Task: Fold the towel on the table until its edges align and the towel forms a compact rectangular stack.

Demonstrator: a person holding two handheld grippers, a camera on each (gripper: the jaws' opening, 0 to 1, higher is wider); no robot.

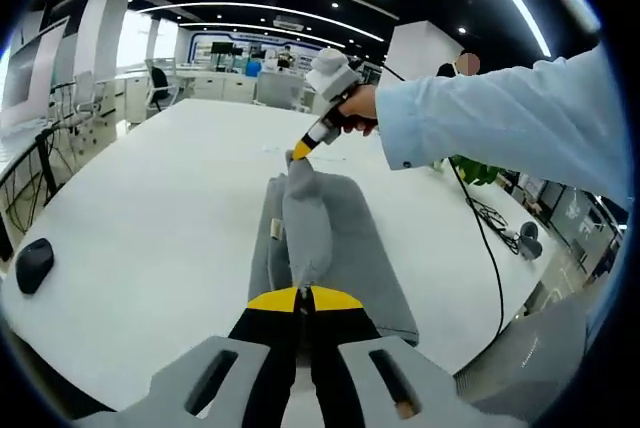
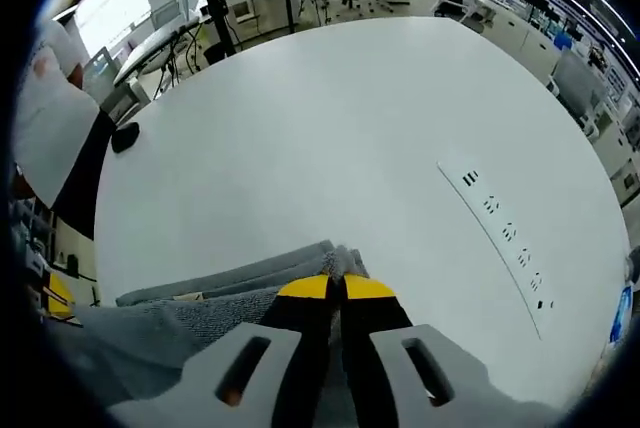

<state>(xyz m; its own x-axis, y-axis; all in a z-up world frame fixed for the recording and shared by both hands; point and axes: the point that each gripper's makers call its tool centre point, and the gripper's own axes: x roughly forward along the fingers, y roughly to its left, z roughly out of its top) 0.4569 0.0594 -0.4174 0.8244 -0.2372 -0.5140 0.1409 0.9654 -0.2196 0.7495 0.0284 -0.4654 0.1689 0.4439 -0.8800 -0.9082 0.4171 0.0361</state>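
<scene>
A grey towel lies on the white table, and one edge of it is lifted into a taut ridge between the two grippers. My left gripper is shut on the near end of that ridge. At the far end, my right gripper pinches the towel, held by a hand in a light blue sleeve. In the right gripper view my right gripper is shut on the grey towel, which bunches in folds below and to the left of its yellow tips.
A black computer mouse sits near the table's left edge, seen also as mouse. A recessed socket strip runs across the table. A black cable trails over the right side. Chairs and desks stand beyond the table.
</scene>
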